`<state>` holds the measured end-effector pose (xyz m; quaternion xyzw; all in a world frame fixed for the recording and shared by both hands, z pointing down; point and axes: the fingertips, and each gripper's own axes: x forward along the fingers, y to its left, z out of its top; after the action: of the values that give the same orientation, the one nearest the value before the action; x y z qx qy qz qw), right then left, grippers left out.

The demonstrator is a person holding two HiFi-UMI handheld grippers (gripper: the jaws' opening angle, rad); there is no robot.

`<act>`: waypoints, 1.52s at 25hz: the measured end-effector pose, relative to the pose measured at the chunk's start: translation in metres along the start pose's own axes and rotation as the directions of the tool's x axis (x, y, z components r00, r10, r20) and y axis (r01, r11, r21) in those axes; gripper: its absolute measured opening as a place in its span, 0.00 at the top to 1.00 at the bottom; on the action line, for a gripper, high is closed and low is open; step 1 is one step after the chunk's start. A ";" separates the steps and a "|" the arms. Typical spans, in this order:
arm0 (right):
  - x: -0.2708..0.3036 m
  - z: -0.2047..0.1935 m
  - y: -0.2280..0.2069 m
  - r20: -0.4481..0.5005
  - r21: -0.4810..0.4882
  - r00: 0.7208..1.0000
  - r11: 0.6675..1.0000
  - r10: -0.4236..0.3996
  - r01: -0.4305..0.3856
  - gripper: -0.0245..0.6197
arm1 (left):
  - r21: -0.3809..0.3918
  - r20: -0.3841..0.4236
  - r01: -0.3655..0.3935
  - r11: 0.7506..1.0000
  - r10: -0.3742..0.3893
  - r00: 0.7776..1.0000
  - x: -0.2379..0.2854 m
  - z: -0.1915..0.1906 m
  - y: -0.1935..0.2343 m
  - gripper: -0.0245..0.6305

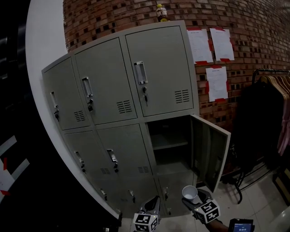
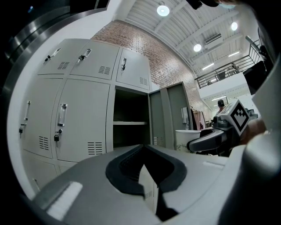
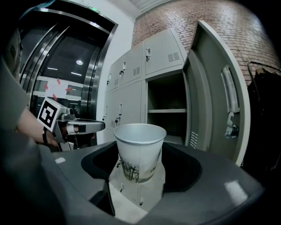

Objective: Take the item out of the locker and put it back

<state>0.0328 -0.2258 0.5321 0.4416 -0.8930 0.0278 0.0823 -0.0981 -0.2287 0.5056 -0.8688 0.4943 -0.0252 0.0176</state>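
A white paper cup (image 1: 190, 193) with a dark tree print stands upright between the jaws of my right gripper (image 1: 195, 198), which is shut on it; in the right gripper view the cup (image 3: 139, 151) fills the jaw gap. It hangs in front of and below the open locker compartment (image 1: 170, 152), whose door (image 1: 212, 154) swings out to the right. An inner shelf (image 1: 169, 145) shows nothing on it. My left gripper (image 1: 152, 209) sits to the cup's left, jaws together and holding nothing. From the left gripper view the cup (image 2: 182, 139) and right gripper (image 2: 210, 139) appear at right.
The other locker doors (image 1: 108, 86) are closed. A bottle (image 1: 161, 12) stands on top of the lockers. Papers (image 1: 210, 45) hang on the brick wall. A clothes rack (image 1: 267, 113) stands at right. Metal lift doors (image 3: 66, 79) lie to the left.
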 end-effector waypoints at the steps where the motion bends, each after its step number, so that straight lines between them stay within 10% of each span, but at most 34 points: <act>1: 0.002 0.000 -0.002 0.000 0.002 1.000 1.000 0.004 -0.004 0.50 | 0.000 -0.002 -0.002 1.000 0.002 1.000 0.002 0.000 0.000 0.96; 15: 0.046 0.000 -0.043 -0.006 0.011 0.996 0.996 0.091 -0.090 0.50 | 0.003 -0.038 -0.089 0.996 0.089 0.995 0.043 -0.011 0.009 0.96; 38: 0.261 0.015 -0.138 -0.051 0.013 0.999 1.000 0.008 -0.008 0.50 | 0.034 0.060 -0.027 0.999 0.025 0.998 0.193 -0.004 0.159 0.96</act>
<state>-0.0156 -0.5159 0.5590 0.4377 -0.8922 0.0454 0.1020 -0.1357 -0.4759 0.5057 -0.8623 0.5041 -0.0074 0.0478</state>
